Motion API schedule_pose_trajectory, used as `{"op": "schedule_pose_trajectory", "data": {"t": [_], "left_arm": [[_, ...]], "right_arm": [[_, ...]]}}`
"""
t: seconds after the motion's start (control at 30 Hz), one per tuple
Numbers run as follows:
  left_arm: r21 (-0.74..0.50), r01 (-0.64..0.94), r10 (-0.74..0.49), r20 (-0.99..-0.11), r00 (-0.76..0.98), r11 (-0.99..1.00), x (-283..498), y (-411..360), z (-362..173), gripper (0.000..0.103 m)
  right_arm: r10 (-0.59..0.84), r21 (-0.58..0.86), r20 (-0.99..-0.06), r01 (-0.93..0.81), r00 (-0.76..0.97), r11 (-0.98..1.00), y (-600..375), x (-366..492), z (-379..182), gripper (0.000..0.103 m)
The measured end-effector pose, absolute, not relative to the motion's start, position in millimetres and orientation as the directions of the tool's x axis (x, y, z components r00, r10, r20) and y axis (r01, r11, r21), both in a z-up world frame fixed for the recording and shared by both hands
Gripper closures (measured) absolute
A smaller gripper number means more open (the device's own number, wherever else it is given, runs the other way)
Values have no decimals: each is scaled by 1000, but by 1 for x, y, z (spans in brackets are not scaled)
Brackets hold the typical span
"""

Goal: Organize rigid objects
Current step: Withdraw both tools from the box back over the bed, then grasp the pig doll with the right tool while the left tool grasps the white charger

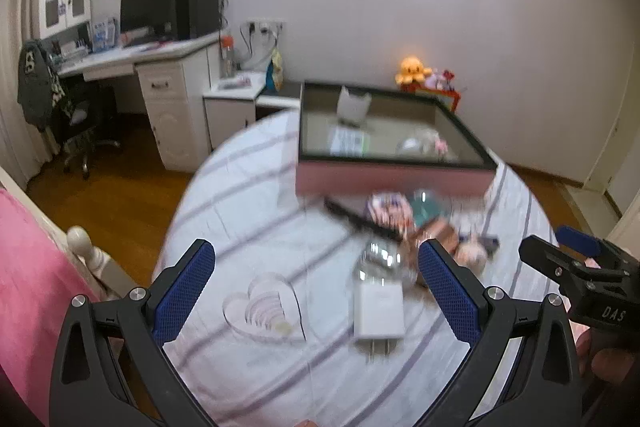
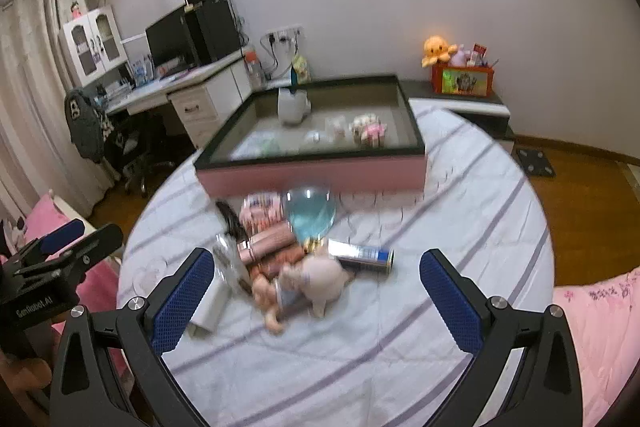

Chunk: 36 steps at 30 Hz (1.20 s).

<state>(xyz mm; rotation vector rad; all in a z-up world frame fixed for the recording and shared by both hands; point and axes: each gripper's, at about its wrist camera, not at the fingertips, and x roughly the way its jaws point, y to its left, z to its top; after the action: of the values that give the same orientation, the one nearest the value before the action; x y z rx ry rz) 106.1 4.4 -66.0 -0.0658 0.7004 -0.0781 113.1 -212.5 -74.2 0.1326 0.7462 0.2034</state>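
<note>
A pile of small objects lies on a round table with a striped cloth (image 2: 440, 235). In the left wrist view, a white charger plug (image 1: 378, 313) and a clear heart-shaped dish (image 1: 264, 307) lie between the fingers of my open left gripper (image 1: 316, 291). Beyond them are a black comb (image 1: 360, 219) and a clear bottle (image 1: 380, 257). In the right wrist view, my open right gripper (image 2: 316, 295) hovers over a pink pig figure (image 2: 320, 277), a blue tube (image 2: 362, 255), a clear blue ball (image 2: 312, 213) and a pink tube (image 2: 266, 241). A pink shallow box (image 2: 312, 175) behind holds several items.
A white desk (image 1: 160, 67) with a monitor and a black chair (image 1: 80, 131) stand at the left. Pink bedding (image 2: 600, 327) borders the table on the right, and a pink bed (image 1: 36, 291) on the left. An orange plush (image 2: 436, 49) sits by the wall.
</note>
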Motion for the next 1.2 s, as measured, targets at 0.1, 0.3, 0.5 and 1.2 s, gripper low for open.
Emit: {"op": "schedule_pose_trajectory", "data": {"t": [0.1,0.3,0.5,1.2], "left_arm": [[-92,58,-105,-670,735,994,102,0,-82,0],[-73,81,-109,-703,703,994,103,-16,-105,0],[-50,114,-114,-742,661,992,114,-34,-128,0],[-109,125,-164,-755,635,986,142,-15,-150,62]], "right_arm": [[234,190,-685,-141,690,972,-210,110,-88,0],[234,180,-708,-149,667,972,-208,111,-101,0],[231,177,-732,-148,641,973,-209,121,-115,0],[292,162,-759,-265,582,950,-185,154,-143,25]]}}
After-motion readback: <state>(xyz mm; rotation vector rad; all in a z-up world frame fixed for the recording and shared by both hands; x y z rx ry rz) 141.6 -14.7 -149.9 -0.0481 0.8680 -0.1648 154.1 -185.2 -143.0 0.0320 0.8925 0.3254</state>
